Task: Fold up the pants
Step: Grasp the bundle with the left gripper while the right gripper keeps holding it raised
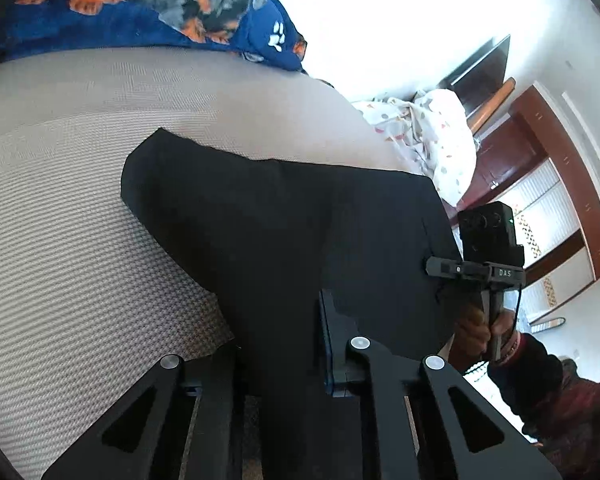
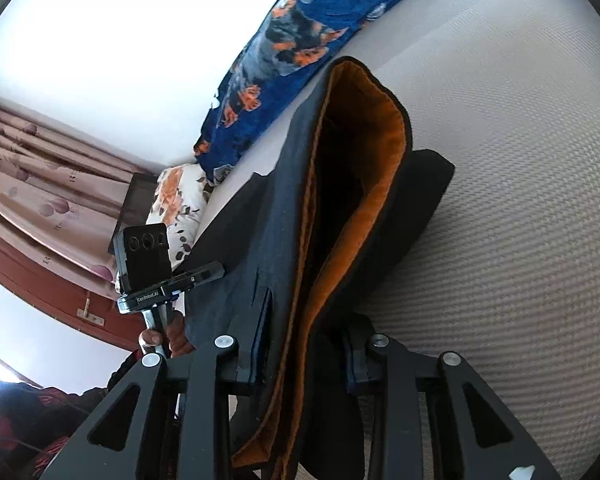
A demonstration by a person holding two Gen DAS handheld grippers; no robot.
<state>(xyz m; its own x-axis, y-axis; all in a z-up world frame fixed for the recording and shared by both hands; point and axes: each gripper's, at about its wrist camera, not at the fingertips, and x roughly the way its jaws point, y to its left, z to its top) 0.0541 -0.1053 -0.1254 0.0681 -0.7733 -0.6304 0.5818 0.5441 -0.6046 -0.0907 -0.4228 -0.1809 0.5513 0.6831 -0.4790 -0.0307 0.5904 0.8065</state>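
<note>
Bed with a beige woven cover, wide bare stretch on the left side, one blue dog-print blanket along the far edge. One pair of dark pants with orange lining lies across the bed, its near end lifted off the cover. Left tongs clenched on the pants' fabric; right tongs clamped on the layered waist edge. Two tongs, one in each hand.

Pale woven bed bears black pants, blue blanket
</note>
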